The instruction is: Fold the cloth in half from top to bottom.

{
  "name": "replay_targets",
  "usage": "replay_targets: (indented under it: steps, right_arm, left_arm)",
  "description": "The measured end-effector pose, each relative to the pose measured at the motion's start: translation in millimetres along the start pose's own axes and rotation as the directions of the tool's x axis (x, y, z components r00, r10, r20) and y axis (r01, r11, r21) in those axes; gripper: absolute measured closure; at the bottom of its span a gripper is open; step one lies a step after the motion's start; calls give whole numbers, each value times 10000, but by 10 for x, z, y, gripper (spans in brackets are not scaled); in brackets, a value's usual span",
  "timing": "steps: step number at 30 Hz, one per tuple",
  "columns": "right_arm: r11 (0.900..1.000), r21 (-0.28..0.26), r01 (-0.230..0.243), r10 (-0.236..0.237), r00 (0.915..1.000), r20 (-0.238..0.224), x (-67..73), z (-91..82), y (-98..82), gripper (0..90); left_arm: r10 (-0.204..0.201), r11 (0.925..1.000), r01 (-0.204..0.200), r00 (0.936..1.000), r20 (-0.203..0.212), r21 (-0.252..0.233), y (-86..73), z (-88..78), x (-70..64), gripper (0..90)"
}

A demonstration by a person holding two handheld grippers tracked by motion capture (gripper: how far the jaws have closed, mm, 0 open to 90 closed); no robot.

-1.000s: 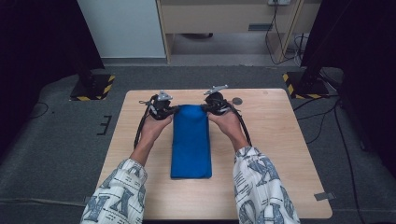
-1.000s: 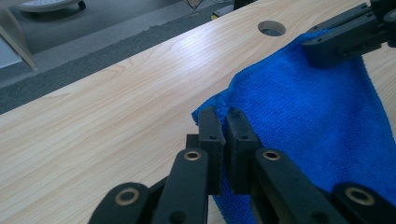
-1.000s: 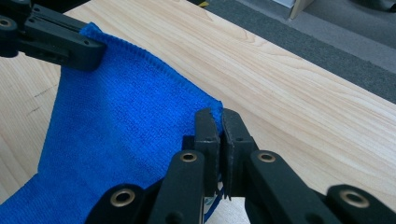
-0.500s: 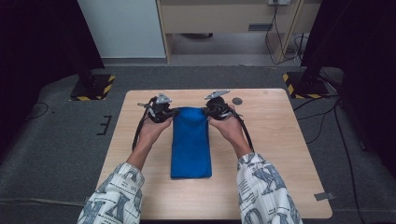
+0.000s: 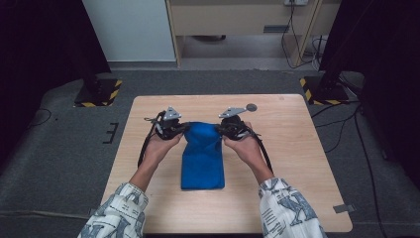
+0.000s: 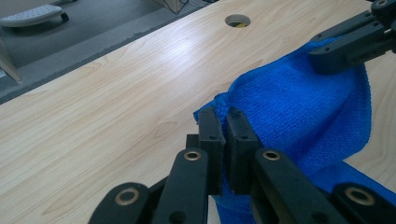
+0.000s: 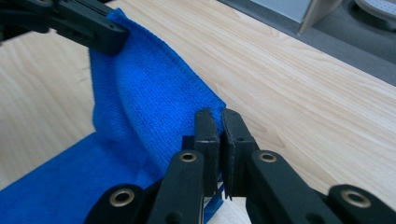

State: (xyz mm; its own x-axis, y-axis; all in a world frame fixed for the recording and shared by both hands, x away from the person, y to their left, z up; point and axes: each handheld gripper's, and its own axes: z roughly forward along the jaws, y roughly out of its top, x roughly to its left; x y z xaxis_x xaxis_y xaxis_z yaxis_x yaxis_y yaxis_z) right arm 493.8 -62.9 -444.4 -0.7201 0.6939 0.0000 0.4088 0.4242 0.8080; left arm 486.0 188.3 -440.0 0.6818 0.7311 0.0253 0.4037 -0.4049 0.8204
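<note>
- Since the earlier frames, both hands have drawn the far end of the blue cloth (image 5: 202,154) toward the person; that end, formerly flat on the counter (image 5: 297,148), is now raised and bunched between the two tools.
- Left tool (image 5: 182,130): jaws closed, pinching the far left corner of the cloth; in the left gripper view the pads (image 6: 211,130) clamp the cloth's edge with almost no gap between them.
- Right tool (image 5: 222,130): jaws likewise closed, gripping the far right corner; in the right gripper view the cloth's hemmed edge runs from its pads (image 7: 207,127) across to the other tool.
- Cloth: the near portion lies flat on the counter between the forearms; the far portion hangs lifted from the two gripped corners.
- Counter: a round hole (image 5: 251,107) lies beyond the right tool, apart from the cloth.
</note>
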Motion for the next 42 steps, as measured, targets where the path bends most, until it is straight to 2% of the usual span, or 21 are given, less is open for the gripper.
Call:
replay_targets:
  steps: [5,16,21,28,34,37,42]
  right_arm:
    - [9998,-212,35,-39,9998,-188,62,-100,-25,862]
    - [9988,-215,450,-459,9979,-447,256,-200,-169,854]
    - [9983,-143,572,-580,9965,-607,322,-235,-279,853]
    - [9973,59,737,-730,9942,-784,395,-271,-458,845]
    - [9972,38,743,-736,9933,-894,438,-314,-537,841]
    - [9969,38,784,-777,9922,-972,478,-314,-568,840]
    - [9960,191,870,-844,9905,-1082,518,-292,-632,834]
  left_arm:
    - [70,9999,-69,9999,106,-78,-16,-84,-45,864]
    - [324,9993,-320,9991,273,-171,-187,-302,-235,859]
    - [318,9995,-317,9982,503,-41,-338,-333,-329,856]
    - [491,9987,-497,9965,683,70,-429,-329,-471,854]
    - [456,9989,-462,9958,788,50,-497,-384,-519,853]
    - [349,9994,-351,9955,881,8,-575,-417,-544,850]
    - [219,9995,-242,9940,1071,200,-706,-421,-572,840]
